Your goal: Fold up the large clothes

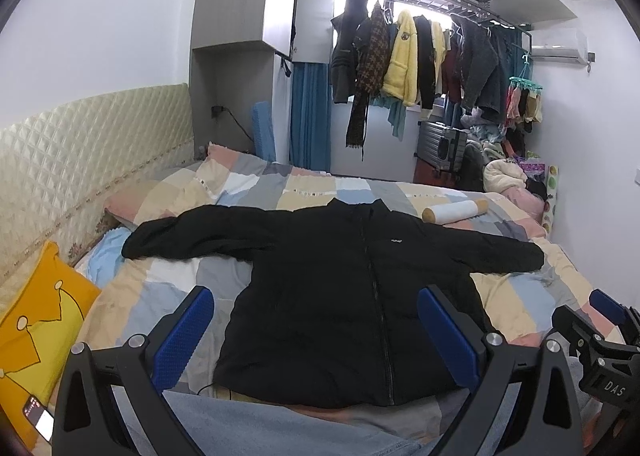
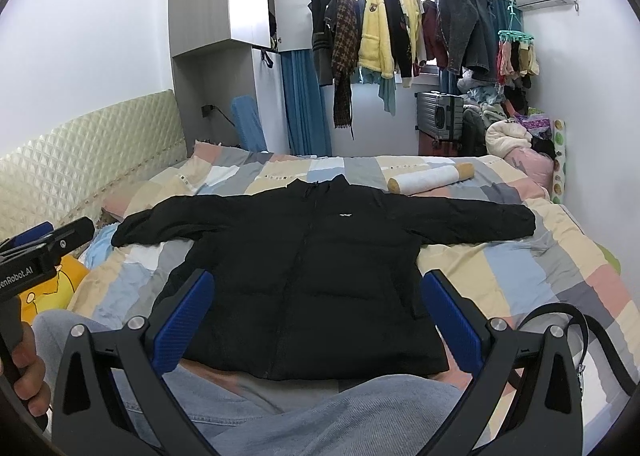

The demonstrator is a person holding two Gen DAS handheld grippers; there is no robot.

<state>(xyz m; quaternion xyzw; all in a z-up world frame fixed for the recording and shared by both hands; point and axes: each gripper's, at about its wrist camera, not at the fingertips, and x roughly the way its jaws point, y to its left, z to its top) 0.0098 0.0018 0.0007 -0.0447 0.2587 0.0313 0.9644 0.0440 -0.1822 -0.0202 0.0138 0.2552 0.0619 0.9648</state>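
A black zip-up padded jacket (image 1: pixel 344 296) lies flat and face up on the bed, both sleeves spread out to the sides, collar at the far end; it also shows in the right wrist view (image 2: pixel 312 264). My left gripper (image 1: pixel 316 308) is open and empty, held above the jacket's near hem. My right gripper (image 2: pixel 316 296) is open and empty too, above the hem. The right gripper shows at the right edge of the left wrist view (image 1: pixel 604 336). The left gripper shows at the left edge of the right wrist view (image 2: pixel 36 252).
The bed has a patchwork quilt (image 1: pixel 516 292) and a padded headboard (image 1: pixel 80 152) on the left. A yellow cushion (image 1: pixel 36 332) and a phone (image 1: pixel 38 418) lie near left. A white roll (image 1: pixel 456 211) lies beyond the jacket. Clothes hang on a rack (image 1: pixel 420 56); a black strap (image 2: pixel 592 332) lies near right.
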